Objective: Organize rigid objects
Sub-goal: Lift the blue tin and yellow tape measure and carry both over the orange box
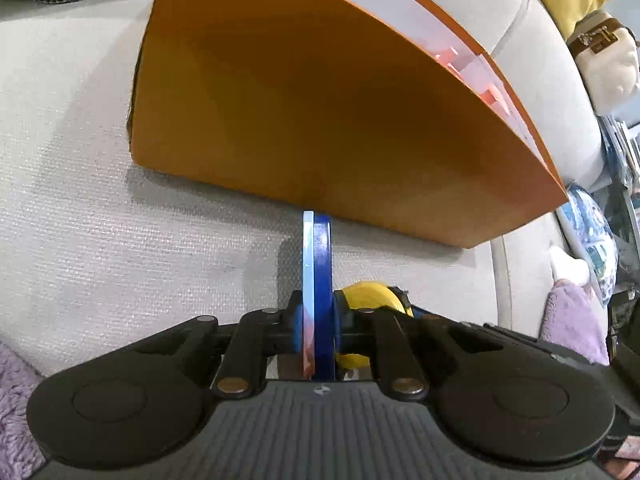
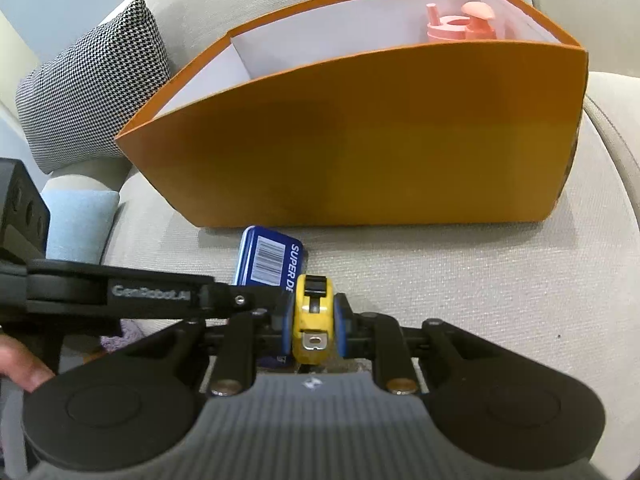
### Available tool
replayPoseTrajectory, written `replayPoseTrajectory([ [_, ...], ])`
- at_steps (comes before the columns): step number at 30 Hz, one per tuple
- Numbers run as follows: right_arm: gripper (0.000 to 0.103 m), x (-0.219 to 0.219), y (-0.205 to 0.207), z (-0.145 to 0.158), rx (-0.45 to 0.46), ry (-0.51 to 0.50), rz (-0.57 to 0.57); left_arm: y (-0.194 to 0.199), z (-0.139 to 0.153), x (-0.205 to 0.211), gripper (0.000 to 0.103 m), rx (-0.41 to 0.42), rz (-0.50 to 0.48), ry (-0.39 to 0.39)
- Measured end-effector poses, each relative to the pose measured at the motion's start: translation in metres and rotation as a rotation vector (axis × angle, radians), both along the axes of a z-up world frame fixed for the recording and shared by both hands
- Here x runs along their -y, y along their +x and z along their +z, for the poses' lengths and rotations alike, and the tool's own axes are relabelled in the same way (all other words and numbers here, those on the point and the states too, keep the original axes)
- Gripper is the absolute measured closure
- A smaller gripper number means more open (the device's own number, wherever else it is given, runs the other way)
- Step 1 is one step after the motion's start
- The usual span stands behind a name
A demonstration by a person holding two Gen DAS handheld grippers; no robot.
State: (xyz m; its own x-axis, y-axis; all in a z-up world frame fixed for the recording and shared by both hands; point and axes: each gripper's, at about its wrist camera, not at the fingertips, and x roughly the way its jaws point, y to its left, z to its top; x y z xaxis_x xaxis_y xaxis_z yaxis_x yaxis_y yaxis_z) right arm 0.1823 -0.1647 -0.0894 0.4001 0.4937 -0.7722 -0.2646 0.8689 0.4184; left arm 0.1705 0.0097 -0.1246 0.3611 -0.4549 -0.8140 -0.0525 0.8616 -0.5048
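Left wrist: left gripper (image 1: pixel 318 320) clamps blue tin (image 1: pixel 320 280) edge-on; thin, stiff, probably slick. Right gripper (image 2: pixel 314 322) pinches yellow tape measure (image 2: pixel 313 316) by flat sides; dense, rigid.

Orange box (image 1: pixel 320 100) top cropped by frame, blue tin (image 2: pixel 276 264) label half hidden, pink item (image 2: pixel 464 26) mostly behind wall

We see the box (image 2: pixel 360 152) orange outside and white inside, with a pink cup (image 2: pixel 464 26) in it. In front of the box, our left gripper (image 1: pixel 318 320) has blue pads on a dark blue tin (image 2: pixel 272 260) printed with a white barcode. Beside it the tape measure (image 2: pixel 314 320) is yellow. Left of the box lies a black-and-white houndstooth cushion (image 2: pixel 92 84) on the pale grey sofa (image 2: pixel 480 280).
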Motion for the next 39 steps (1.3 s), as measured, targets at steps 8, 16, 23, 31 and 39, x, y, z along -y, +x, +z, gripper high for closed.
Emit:
replayPoseTrajectory([
  [8, 0.083, 0.006, 0.002, 0.008, 0.007, 0.014, -0.011, -0.006, 0.015, -0.007, 0.089, 0.032, -0.004, -0.011],
  [16, 0.083, 0.024, 0.001, 0.054, 0.065, 0.069, -0.039, -0.012, 0.079, -0.015, 0.088, 0.107, -0.048, -0.048],
  [23, 0.082, 0.044, 0.012, 0.114, 0.197, 0.098, -0.063, 0.013, 0.135, -0.017, 0.088, 0.188, -0.078, -0.099],
  [31, 0.082, 0.051, 0.074, 0.14, 0.298, 0.022, -0.12, 0.091, 0.137, -0.002, 0.088, 0.161, -0.077, -0.084],
  [39, 0.082, 0.049, 0.12, 0.103, 0.243, -0.009, -0.112, 0.145, 0.053, 0.017, 0.089, -0.113, -0.115, -0.074],
])
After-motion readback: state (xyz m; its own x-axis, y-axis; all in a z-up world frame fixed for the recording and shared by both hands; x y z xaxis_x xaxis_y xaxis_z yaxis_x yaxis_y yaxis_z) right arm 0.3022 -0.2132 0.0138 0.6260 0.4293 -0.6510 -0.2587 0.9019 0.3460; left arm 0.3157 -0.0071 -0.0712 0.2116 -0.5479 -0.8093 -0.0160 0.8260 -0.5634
